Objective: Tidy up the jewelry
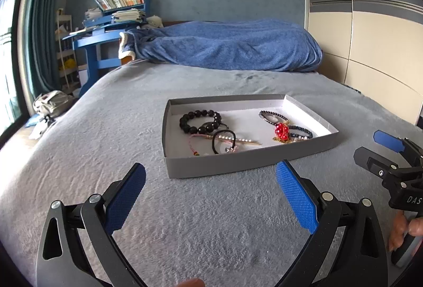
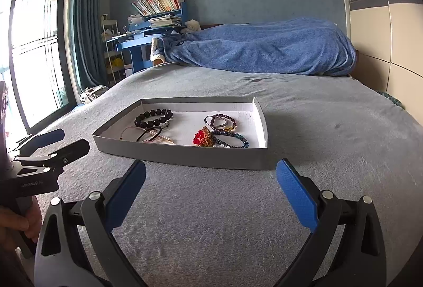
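Note:
A shallow grey box tray (image 1: 238, 164) (image 2: 182, 154) with a white floor lies on the grey bed cover. In it rest a black bead bracelet (image 1: 198, 121) (image 2: 152, 117), a black hair tie (image 1: 223, 141) (image 2: 149, 134), a pearl hairpin (image 1: 238, 139), a red bead ornament (image 1: 282, 131) (image 2: 201, 138), and dark beaded bracelets (image 1: 273, 116) (image 2: 232, 137). My left gripper (image 1: 210, 178) hovers open just short of the tray's near wall, nothing between its blue pads. My right gripper (image 2: 210, 177) is likewise open and empty before the tray. Each gripper shows in the other's view, the right gripper (image 1: 388, 152) and the left gripper (image 2: 53, 144).
A rumpled blue blanket (image 1: 224, 46) (image 2: 259, 46) lies at the far end of the bed. A blue desk piled with books (image 1: 116, 12) stands at the back left beside a curtain and window (image 2: 34, 49). A beige wardrobe (image 1: 370, 22) lines the right side. A hand (image 1: 404, 228) grips the right handle.

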Available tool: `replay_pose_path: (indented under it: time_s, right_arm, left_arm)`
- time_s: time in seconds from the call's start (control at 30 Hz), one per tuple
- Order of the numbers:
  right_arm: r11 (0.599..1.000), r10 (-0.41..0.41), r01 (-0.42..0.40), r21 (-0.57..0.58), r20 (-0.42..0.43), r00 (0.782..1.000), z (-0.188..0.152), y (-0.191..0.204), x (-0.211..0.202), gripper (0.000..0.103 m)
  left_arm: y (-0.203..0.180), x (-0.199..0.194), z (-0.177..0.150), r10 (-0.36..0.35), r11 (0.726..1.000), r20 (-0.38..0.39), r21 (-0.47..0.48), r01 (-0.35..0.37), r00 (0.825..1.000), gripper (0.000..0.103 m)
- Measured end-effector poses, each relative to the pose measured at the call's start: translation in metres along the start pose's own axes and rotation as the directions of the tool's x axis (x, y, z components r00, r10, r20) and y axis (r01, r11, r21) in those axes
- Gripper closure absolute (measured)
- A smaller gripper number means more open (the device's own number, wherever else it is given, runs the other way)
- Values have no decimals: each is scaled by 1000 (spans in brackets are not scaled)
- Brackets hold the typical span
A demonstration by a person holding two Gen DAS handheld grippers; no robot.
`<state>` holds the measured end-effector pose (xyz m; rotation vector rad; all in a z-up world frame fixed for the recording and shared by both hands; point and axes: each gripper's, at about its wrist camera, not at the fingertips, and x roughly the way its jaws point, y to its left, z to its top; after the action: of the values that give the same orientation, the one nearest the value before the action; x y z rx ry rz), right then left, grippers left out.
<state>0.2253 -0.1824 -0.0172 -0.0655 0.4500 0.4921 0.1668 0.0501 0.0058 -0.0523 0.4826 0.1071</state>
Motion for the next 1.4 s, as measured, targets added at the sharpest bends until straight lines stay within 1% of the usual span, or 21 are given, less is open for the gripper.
replay_pose_path:
  time_s: [0.57,0.77,1.4]
  right_arm:
    - [1000,12,-12,-22,-4,1000,2,6,0,6]
    - [1000,14,-14,-17,-5,1000,2,6,1,6]
    - [1000,14,-14,-15,-4,1000,2,6,1,6]
  left_arm:
    - [-2,0,-1,1,1000,2,9,-1,1000,5]
    - [-5,0,-1,0,1000,6,23,0,1000,5]
    - [-6,-1,-1,-2,1000,3,20,2,1000,5]
